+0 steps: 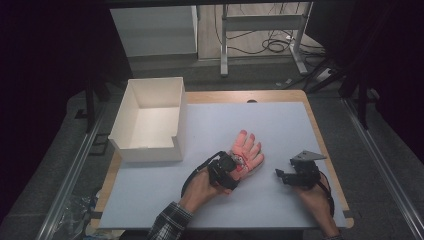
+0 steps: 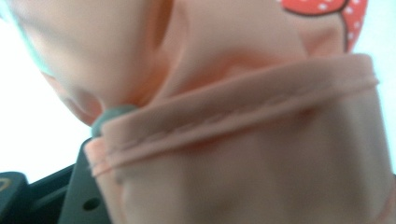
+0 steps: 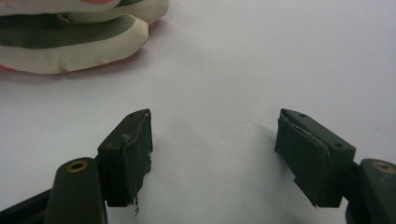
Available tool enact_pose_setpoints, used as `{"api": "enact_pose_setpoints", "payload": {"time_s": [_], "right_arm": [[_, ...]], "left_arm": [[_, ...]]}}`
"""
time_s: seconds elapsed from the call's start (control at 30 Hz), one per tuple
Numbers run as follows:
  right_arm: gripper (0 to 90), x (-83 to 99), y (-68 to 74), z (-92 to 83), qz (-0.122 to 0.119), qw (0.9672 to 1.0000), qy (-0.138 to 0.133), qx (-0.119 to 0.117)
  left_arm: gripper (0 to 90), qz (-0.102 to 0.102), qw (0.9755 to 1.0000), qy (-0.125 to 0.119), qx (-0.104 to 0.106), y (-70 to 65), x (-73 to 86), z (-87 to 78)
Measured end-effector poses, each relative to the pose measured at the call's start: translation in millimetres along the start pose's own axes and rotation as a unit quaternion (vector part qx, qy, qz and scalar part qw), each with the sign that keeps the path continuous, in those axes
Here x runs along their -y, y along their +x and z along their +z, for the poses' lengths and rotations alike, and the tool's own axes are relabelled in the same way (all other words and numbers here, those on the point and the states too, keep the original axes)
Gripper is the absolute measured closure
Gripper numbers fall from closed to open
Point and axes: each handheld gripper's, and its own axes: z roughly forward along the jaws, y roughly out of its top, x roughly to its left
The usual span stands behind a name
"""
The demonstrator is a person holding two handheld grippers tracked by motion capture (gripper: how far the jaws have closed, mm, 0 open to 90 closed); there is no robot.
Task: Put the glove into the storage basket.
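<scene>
Two black jaws of our left gripper (image 1: 235,169) pinch the hemmed cuff of a peach-pink glove (image 1: 246,151), whose fabric crowds the left gripper view (image 2: 243,140) with a stitched edge running across it and a patch of red with white dots at the upper right. From the high view we see the glove lying palm-flat near the middle of the white table mat (image 1: 210,200), its fingers fanned away from us toward the far edge and its cuff end at the gripper. Our left hand (image 1: 202,187) comes in from the bottom, a plaid sleeve (image 1: 167,222) at the wrist. Well apart to the right, our right gripper (image 1: 280,174) rests low over the mat with its jaws standing wide and nothing between them; its own view looks across bare white surface, with the glove's pale, grey-patterned edge (image 3: 70,42) at the upper left, clear of the pads. A grey three-cornered plate (image 1: 307,157) tops that gripper, held by our right hand (image 1: 315,200). Farther out, at the mat's far left corner, stands a white cardboard box (image 1: 150,120), open at the top, well apart from the glove. Beyond the wooden table edge (image 1: 240,96) we see a dim floor with cables (image 1: 272,42) and a metal frame (image 1: 260,30).
</scene>
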Motion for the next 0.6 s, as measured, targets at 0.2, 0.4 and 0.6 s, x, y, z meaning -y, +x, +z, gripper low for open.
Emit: {"api": "enact_pose_setpoints", "payload": {"time_s": [0.2, 0.4, 0.6], "right_arm": [[27.6, 0.0, -0.1, 0.0, 0.0, 1.0, 0.0, 0.0], [27.6, 0.1, -0.1, 0.0, 0.001, 1.0, 0.0, 0.0], [27.6, 0.1, -0.1, -0.1, 0.0, 1.0, 0.0, 0.0]], "left_arm": [[44.2, -0.013, 0.9997, -0.021, 0.009, 3.4, 4.5, -3.3], [45.1, -0.036, 0.9981, -0.042, 0.026, 9.9, 6.5, -6.1], [45.2, -0.033, 0.9984, -0.04, 0.024, 13.2, 4.2, -8.1]]}}
